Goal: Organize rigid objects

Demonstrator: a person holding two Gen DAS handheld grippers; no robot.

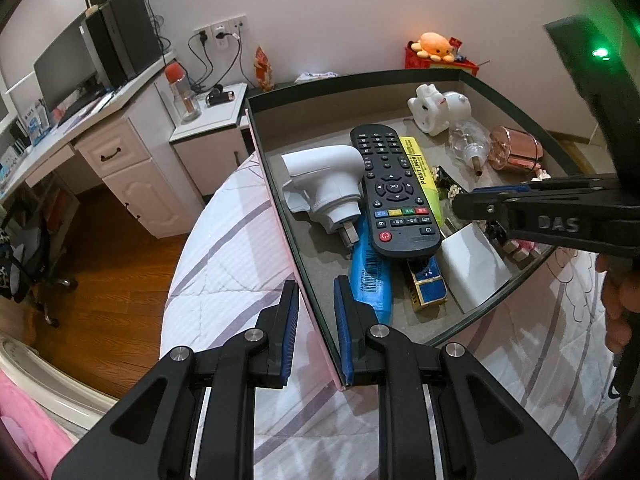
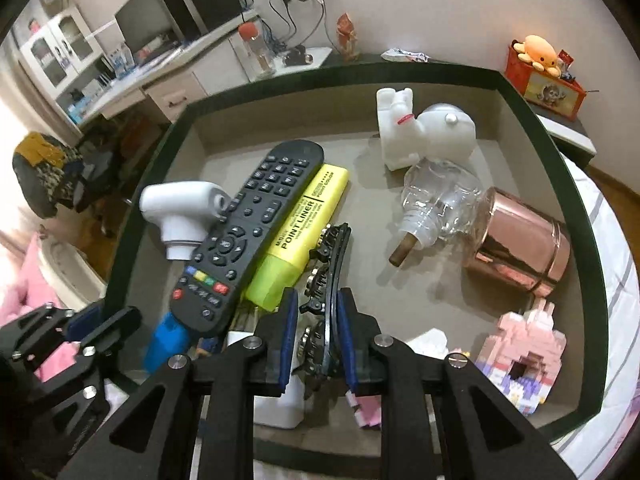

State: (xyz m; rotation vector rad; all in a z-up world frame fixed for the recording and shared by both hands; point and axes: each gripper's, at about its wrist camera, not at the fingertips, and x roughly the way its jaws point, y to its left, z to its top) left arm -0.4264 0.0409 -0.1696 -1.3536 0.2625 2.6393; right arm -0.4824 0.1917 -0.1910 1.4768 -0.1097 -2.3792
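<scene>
A: Starting at the left, what was being done? The left gripper (image 1: 316, 332) was seen clamped on the near wall of the box (image 1: 280, 208), which lay on the bed (image 1: 224, 264); the box was judged to be steadied.

B: And to the right of that wall?

A: The remote (image 2: 248, 236) and the yellow highlighter (image 2: 304, 236) were found side by side, both lying with long axes running from near-left to far-right. Just right of them, the black hair clip (image 2: 330, 280) was caught edge-on between the nearly closed pads of the right gripper (image 2: 318, 336).

B: How was the clip lying?

A: Its long axis was pointed away from the gripper, slightly curved, toward the highlighter's middle. The grasp step was judged in hand; a lift clear of the clutter would be called for next.
</scene>
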